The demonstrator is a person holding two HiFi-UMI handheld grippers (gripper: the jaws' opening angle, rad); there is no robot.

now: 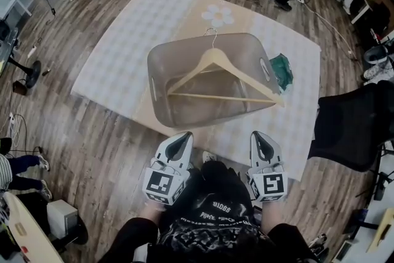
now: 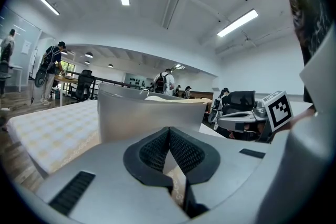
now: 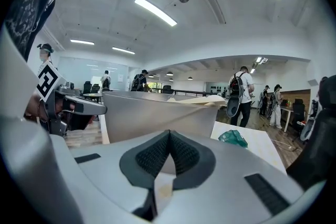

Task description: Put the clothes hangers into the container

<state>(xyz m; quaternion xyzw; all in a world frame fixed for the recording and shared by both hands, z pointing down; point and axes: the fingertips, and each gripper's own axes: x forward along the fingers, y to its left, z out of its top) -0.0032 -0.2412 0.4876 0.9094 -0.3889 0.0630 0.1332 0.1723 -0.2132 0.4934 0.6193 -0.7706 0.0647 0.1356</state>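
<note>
A wooden clothes hanger lies across the translucent grey container, its right end resting over the container's right rim and its metal hook pointing to the far side. The container stands on a pale checked mat. Both grippers hover at the mat's near edge, close to the person's body. My left gripper is shut with nothing in it, and my right gripper is shut and empty too. In the left gripper view the container rises just ahead; in the right gripper view the container also fills the middle.
A crumpled green thing lies on the mat right of the container; it is the green thing in the right gripper view. A black office chair stands at the right. People stand at the far side of the room.
</note>
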